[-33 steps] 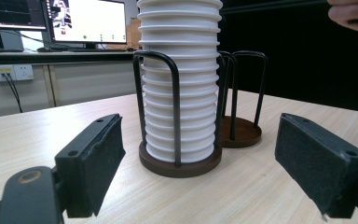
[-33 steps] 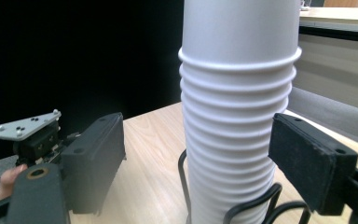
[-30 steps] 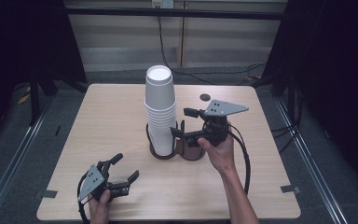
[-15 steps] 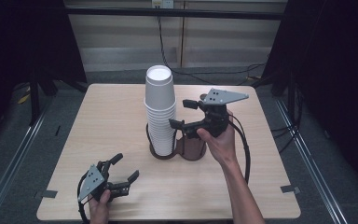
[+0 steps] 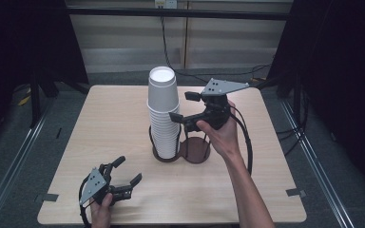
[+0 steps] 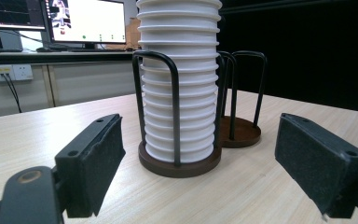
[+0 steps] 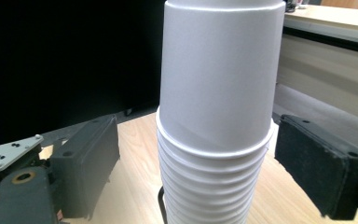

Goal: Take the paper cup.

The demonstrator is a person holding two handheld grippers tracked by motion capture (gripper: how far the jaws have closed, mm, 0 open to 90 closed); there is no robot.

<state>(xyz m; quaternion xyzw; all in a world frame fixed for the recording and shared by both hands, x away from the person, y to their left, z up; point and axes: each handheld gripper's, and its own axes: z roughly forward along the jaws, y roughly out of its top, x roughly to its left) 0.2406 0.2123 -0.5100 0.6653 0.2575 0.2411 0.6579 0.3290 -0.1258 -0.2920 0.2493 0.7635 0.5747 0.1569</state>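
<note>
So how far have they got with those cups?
Nothing looks moved yet: the stack of white paper cups fills one dark wire holder, the second holder is bare. The right tongs straddle the top cups, open. Lifting cups off remains.

The tall stack of white paper cups (image 5: pixel 163 111) stands in the left ring of the dark wire holder (image 5: pixel 180 151), blocking mid-table. The holder's right ring is unoccupied. The light wooden table (image 5: pixel 104 128) offers free passage left, right and front of the holder.
</note>
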